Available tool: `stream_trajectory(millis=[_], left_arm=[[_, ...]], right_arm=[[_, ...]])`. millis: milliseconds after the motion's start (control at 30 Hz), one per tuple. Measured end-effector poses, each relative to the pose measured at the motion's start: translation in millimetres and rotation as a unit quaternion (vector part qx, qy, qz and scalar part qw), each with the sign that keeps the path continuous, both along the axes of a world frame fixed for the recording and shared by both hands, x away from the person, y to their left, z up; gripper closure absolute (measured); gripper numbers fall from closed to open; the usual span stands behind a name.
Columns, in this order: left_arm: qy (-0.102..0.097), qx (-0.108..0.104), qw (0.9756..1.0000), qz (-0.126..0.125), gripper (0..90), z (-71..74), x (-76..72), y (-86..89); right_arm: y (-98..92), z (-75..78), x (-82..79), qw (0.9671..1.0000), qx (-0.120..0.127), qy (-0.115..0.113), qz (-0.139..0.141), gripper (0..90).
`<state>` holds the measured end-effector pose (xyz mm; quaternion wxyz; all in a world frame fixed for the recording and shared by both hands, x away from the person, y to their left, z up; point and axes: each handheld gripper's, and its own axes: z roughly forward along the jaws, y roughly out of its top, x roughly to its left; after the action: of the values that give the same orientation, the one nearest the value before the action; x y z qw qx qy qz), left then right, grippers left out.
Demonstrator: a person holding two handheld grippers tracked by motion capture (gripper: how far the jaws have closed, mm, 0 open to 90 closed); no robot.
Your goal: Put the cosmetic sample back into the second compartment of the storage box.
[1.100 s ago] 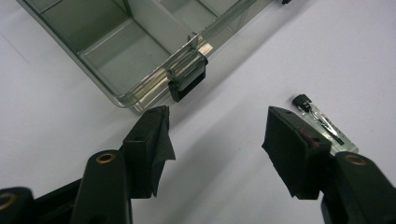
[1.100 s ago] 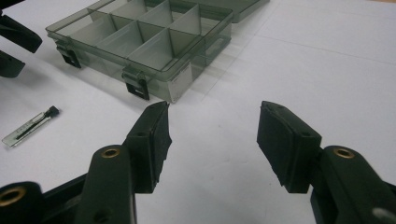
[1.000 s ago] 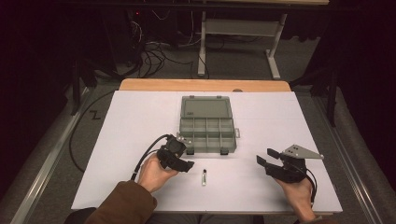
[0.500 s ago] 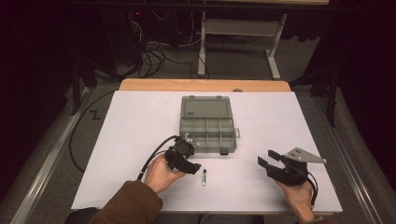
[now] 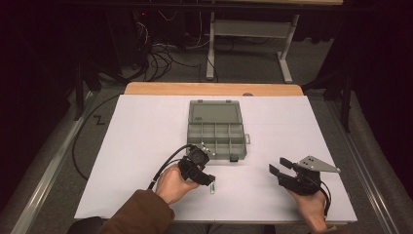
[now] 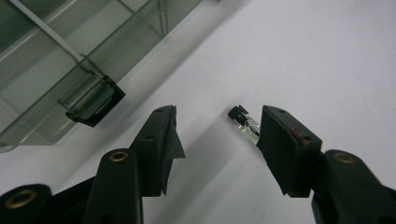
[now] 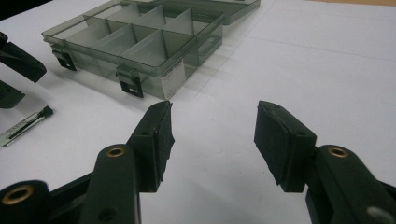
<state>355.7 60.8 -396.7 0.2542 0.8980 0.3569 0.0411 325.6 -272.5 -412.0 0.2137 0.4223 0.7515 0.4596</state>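
Left gripper view: slim glass vial (image 6: pixel 248 129)

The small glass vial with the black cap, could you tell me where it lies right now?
In the high view the vial lies on the white table, beside the left gripper and just in front of the open compartment box.

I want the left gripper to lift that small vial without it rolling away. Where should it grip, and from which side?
Grip the vial across its clear barrel, just behind the black cap, coming down from above. It lies flat on the white table, so the long sides are free. The left gripper has just been closing; the vial lies against its right pad, not yet clamped.
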Motion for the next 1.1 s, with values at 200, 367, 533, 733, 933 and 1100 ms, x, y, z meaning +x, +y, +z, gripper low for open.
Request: stream_trajectory(millis=[200, 367, 533, 733, 933, 1100], left_arm=[[0.006, 0.018, 0.9998, -0.012, 48.4, -3.6, -4.3, -11.0], [0.007, 0.023, 0.9996, -0.018, 51.3, -5.3, -6.2, -16.1], [0.001, 0.031, 0.9991, -0.027, 53.7, -4.6, -9.3, -20.5], [0.005, 0.037, 0.9986, -0.037, 57.8, -6.9, -10.3, -24.8], [0.007, 0.040, 0.9982, -0.045, 65.3, -6.8, -11.3, -27.8], [0.007, 0.058, 0.9967, -0.057, 71.5, -8.8, -12.3, -30.9]], right_arm=[[0.3, 0.0, -0.2, 1.0000, -0.004, -0.003, 0.000, 48.1], [0.6, -0.6, 0.0, 0.9999, -0.010, -0.001, -0.002, 48.3], [1.0, -0.9, -0.1, 0.9999, -0.010, -0.002, -0.001, 48.6], [0.5, -1.0, 0.0, 0.9999, -0.010, -0.001, -0.002, 49.0], [-0.2, -0.9, 0.0, 1.0000, -0.007, -0.002, -0.002, 49.0], [-0.5, -0.9, -0.4, 1.0000, -0.005, -0.002, -0.002, 49.0]])
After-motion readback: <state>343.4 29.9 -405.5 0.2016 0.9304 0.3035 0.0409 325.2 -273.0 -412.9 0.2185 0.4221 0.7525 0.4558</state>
